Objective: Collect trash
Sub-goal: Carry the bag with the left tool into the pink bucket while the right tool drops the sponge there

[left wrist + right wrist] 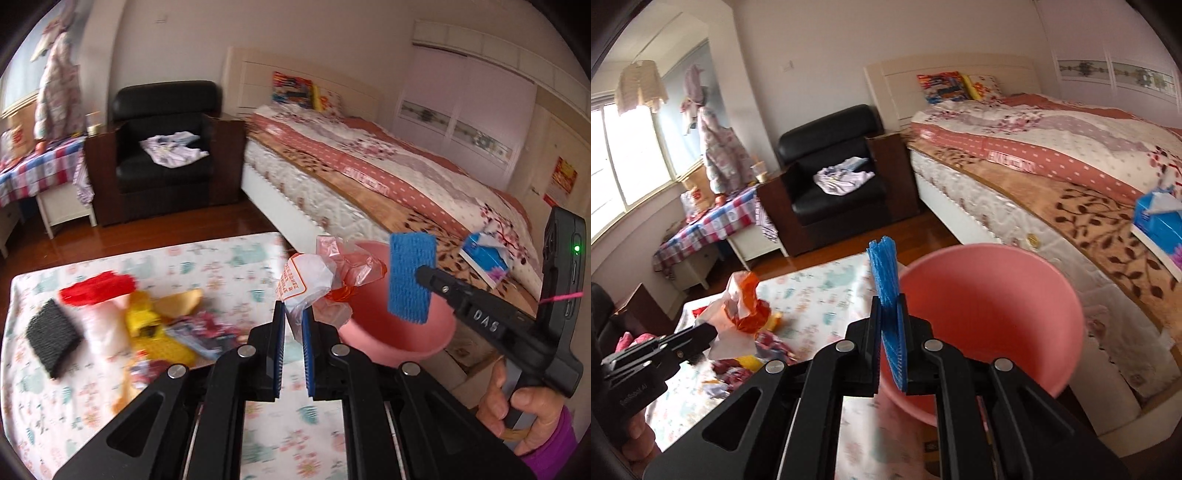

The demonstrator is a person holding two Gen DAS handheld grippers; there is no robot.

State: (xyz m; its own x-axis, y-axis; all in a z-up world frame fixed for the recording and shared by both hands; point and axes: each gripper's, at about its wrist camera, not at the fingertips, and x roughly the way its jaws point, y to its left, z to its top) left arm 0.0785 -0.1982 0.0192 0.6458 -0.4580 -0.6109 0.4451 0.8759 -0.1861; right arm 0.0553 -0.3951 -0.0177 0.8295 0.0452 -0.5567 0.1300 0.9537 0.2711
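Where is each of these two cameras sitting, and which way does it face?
Left wrist view: rides the left claw, which pinches a plastic bag; faces the basin and bed; the right claw and hand show.
Right wrist view: rides the right claw, which pinches blue foam over the basin; the left claw shows.
Both share the basin, bed and armchair.

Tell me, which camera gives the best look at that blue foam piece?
The left wrist view: it shows the blue foam piece broadside, its whole netted face, clamped in the right gripper by the pink basin. The right wrist view sees it only edge-on, a thin strip between that gripper's own fingers.
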